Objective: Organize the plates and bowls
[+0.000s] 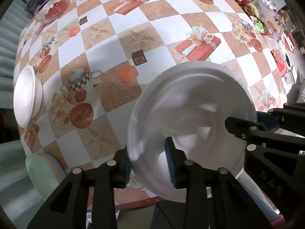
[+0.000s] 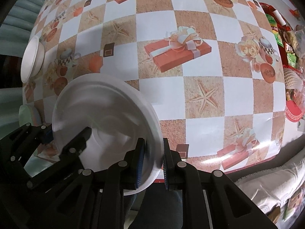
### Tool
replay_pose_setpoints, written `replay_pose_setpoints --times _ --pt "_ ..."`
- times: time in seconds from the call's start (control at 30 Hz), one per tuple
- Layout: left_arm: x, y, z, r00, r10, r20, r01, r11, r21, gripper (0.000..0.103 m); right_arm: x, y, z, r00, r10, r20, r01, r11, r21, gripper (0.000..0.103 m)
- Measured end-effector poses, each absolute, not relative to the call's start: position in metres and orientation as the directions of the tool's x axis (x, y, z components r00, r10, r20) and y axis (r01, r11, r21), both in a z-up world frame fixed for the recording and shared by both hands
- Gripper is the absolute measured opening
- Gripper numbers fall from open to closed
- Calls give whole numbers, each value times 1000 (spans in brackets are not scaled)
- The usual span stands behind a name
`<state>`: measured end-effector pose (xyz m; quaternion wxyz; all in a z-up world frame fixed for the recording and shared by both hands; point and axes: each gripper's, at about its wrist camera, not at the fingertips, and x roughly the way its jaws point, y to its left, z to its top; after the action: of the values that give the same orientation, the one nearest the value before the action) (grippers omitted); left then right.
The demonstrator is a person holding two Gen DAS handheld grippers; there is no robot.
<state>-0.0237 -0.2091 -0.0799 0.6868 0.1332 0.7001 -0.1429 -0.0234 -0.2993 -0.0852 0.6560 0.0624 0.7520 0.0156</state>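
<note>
- Both grippers point down at the desk (image 2: 200,99), which has a checkered cloth printed with gift boxes and starfish.
- White bowl (image 1: 190,103) hangs between my two grippers, tilted, blurred, over the near desk edge.
- Right gripper (image 2: 152,162): clamped on the bowl's rim, one blue pad inside the bowl, one outside, both pressing on the rim.
- Left gripper (image 1: 149,164): bowl rim sits between its fingers. Right pad is inside the bowl against the wall; the left pad looks just off the rim. I read it as loose, not clamped.
- Second white bowl (image 1: 28,97) sits on the desk well to the left of the left gripper, near the desk's left edge; also seen in the right wrist view (image 2: 32,57).
- Stack of pastel plates (image 1: 43,173), green on top, just left of the left gripper, at the near-left corner.
- Clear dish (image 1: 53,7) with red contents at the far left.
- Clutter of packets (image 2: 286,43) along the far right edge, well away from both grippers.
</note>
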Motion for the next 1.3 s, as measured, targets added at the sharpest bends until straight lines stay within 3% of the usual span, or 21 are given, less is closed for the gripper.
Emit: replay_pose_setpoints --times 0.07,0.2,0.3,0.37,0.4,0.43,0.57,0.97,1.3 --pt "-25 -210 -79 -18 -19 -1000 387 922 -25 50 -24 -299 -86 -132 121 -984 70 991 112 17" --pt "-29 -213 -75 13 -18 -1000 405 914 -11 78 -26 -301 -87 -140 124 -982 74 991 114 17" --pt "-30 -212 -76 -1 -20 -1000 408 913 -19 81 -28 -306 -90 -159 135 -978 90 988 121 19" --pt "-31 -208 -78 -13 -28 -1000 401 915 -30 81 -28 -310 -90 -160 129 -979 98 989 115 55" --pt "-31 -206 -77 -10 -31 -999 397 917 -32 83 -28 -312 -88 -152 125 -980 102 989 110 94" --pt "-31 -203 -77 -6 -32 -999 393 919 -31 86 -28 -315 -85 -138 124 -983 109 988 110 102" --pt "-27 -183 -72 17 -63 -998 360 931 -53 103 -24 -327 -73 -107 115 -988 134 986 100 102" --pt "-25 -98 -52 25 -129 -991 150 981 -124 103 2 -308 -38 -58 131 -990 111 986 124 102" --pt "-10 -28 -29 109 -71 -992 -2 997 -71 103 47 -227 -16 -54 193 -980 -24 981 194 102"
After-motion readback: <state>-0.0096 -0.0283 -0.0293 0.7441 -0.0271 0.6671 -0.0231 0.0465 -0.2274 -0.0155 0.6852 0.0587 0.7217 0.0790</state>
